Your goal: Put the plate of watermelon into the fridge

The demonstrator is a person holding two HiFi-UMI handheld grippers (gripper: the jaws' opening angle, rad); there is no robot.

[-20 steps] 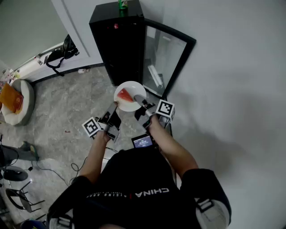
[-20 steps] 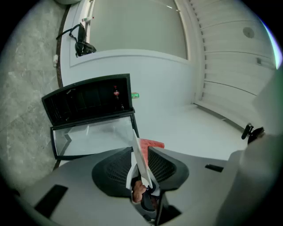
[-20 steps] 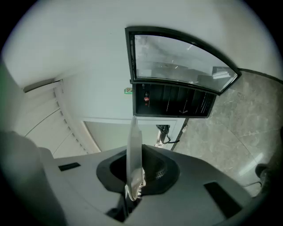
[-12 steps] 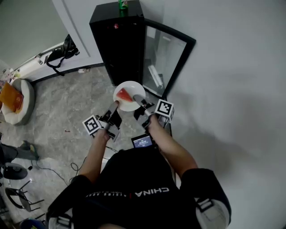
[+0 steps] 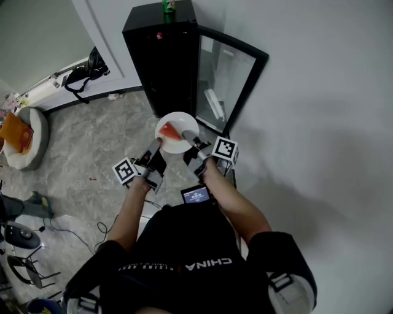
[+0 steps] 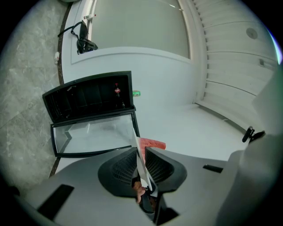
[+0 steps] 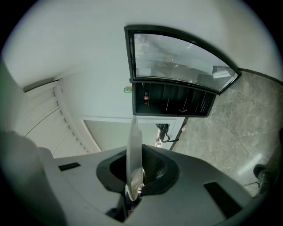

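Note:
A white plate point(image 5: 178, 142) carrying a red watermelon slice point(image 5: 170, 130) hangs in front of the black fridge point(image 5: 163, 55), whose glass door point(image 5: 224, 83) stands open to the right. My left gripper point(image 5: 157, 145) is shut on the plate's left rim and my right gripper point(image 5: 189, 136) on its right rim. In the left gripper view the plate's edge point(image 6: 138, 150) runs between the pads of the left gripper point(image 6: 140, 165), with the watermelon point(image 6: 151, 144) just past them. In the right gripper view the right gripper point(image 7: 135, 172) pinches the plate point(image 7: 134, 150) edge-on, with the fridge point(image 7: 177, 99) ahead.
A green bottle point(image 5: 167, 5) stands on top of the fridge. A round cushion with an orange item point(image 5: 21, 138) and a black bag point(image 5: 86, 72) lie at the left on the marble floor. Chair bases point(image 5: 21, 245) sit lower left. A white wall runs along the right.
Both grippers and the plate have drifted slightly forward toward the fridge. Both grips are unchanged.

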